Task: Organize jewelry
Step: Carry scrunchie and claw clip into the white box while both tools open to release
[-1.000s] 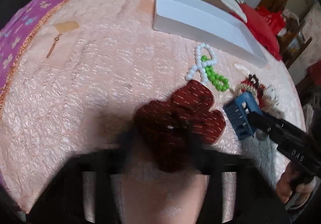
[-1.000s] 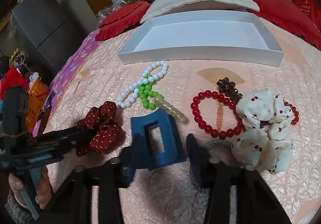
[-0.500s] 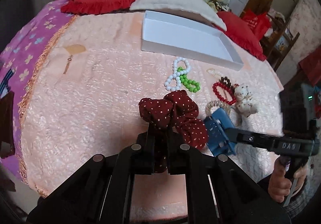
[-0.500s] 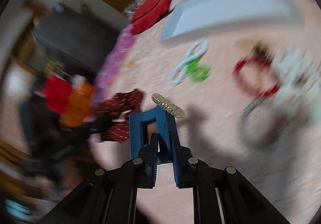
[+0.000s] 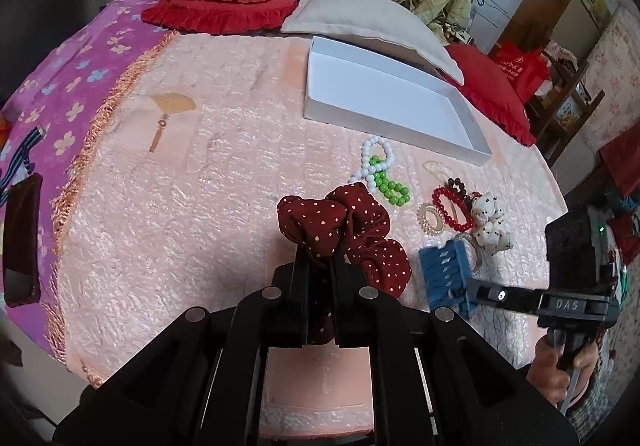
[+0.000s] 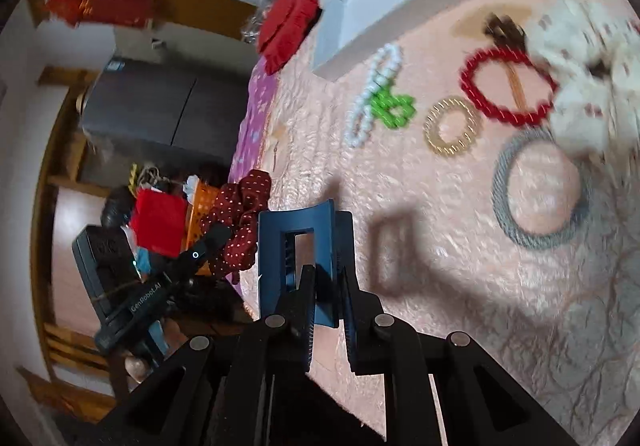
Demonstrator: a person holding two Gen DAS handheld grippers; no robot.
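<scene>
- Two pairs of tongs are loaded at once: the left tongs (image 5: 319, 266) pinch a dark red dotted scrunchie (image 5: 344, 230), and the right tongs (image 6: 326, 286) are pressed onto a blue hair claw (image 6: 306, 246).
- Both things hang clear above the pink bedspread (image 5: 192, 206); the claw's shadow falls on the cloth beside it.
- Likely next is the white box (image 5: 384, 102), well apart at the far side and, as far as the left view shows, with nothing in it yet.
- Risk one: the scrunchie is gripped by a single fold, most of it flopping loose to the right, so I judge a quick swing could let the soft cloth slip out.
- Risk two: the claw is hard and smooth and held near its base only; tilting it could twist it out of the grip.
- Risk three: the two loads sit close together, so crossing paths on the way to the box might knock them.
- Left behind on the bedspread, near the box: a white bead string (image 5: 374, 162) tangled with a green bead string (image 5: 390, 188), a gold coil tie (image 6: 453, 125), a red bead bracelet (image 6: 508, 86), a grey hair band (image 6: 538, 196) and a white printed scrunchie (image 5: 490, 226).
- Right view is smeared, so fine detail there is unsure.
</scene>
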